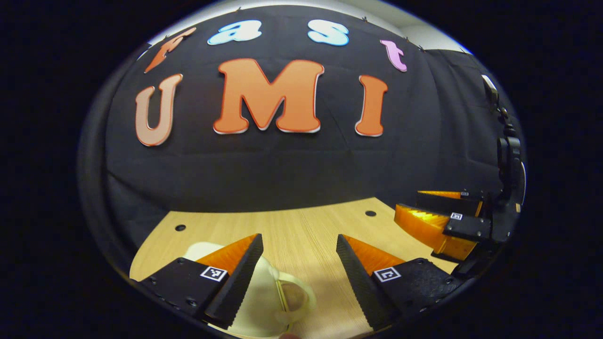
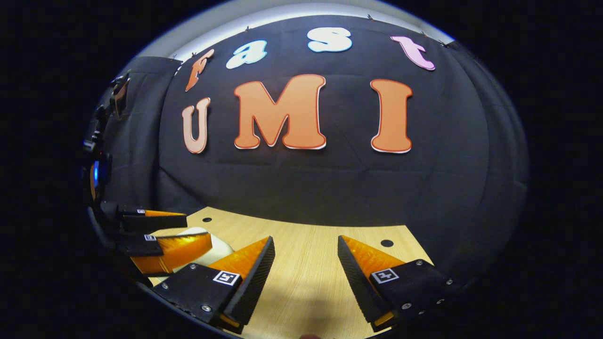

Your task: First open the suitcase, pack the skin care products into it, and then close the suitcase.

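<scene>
Both hands are up over the wooden table (image 1: 301, 235) and I'm holding nothing. My left gripper (image 1: 299, 263) has its fingers spread wide, and my right gripper (image 2: 306, 268) is just as wide apart, nothing between either pair. By my reading the job is barely started or at a pause: I can't make out an open lid or any products packed. A cream, rounded thing with a handle-like loop, possibly the suitcase (image 1: 268, 296), lies low beneath my left gripper, under its left finger, not gripped. Opening, packing and closing look undone from here.
</scene>
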